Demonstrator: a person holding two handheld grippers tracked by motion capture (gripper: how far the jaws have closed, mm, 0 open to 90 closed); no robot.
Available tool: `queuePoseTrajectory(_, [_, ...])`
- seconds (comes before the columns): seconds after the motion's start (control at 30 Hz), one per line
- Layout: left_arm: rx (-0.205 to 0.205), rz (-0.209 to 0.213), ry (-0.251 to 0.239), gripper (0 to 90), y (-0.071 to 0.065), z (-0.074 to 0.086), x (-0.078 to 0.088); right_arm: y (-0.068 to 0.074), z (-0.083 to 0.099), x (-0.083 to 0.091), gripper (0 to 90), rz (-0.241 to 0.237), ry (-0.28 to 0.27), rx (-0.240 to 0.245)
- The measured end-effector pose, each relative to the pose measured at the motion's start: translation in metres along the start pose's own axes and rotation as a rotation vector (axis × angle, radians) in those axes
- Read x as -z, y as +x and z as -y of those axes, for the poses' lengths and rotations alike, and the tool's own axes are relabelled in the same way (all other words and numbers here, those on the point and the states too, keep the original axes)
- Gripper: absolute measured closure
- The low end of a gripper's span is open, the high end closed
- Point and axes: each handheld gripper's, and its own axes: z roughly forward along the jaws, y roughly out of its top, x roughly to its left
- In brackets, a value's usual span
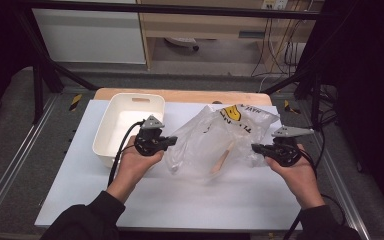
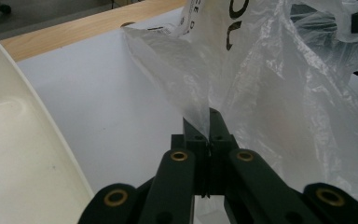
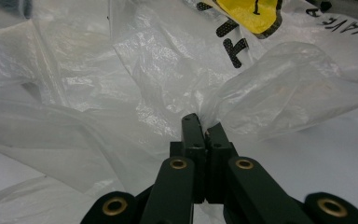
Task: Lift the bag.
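Note:
A clear plastic bag with black lettering and a yellow smiley print lies spread in the middle of the white table top, lifted at both sides. My left gripper is shut on the bag's left edge; in the left gripper view the film rises from between the closed jaws. My right gripper is shut on the bag's right edge, and in the right gripper view the bunched film comes out of the closed jaws. A pale wooden stick-like thing shows through the bag.
A white rectangular bin stands at the left, just behind my left hand; its rim is close beside the left gripper. A wooden strip borders the far edge. Black frame posts rise at both back corners.

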Motion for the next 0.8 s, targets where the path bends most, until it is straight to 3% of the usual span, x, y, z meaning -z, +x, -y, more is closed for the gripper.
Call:
queuePoseTrajectory(0.47, [0.01, 0.001, 0.006, 90.0, 0.011, -0.019, 0.001, -0.01, -0.022, 0.001, 90.0, 0.001, -0.009, -0.005])
queuePoseTrajectory(0.8, [0.013, -0.005, 0.0, 90.0, 0.019, -0.029, 0.004, -0.019, -0.034, 0.013, 90.0, 0.027, -0.031, -0.008])
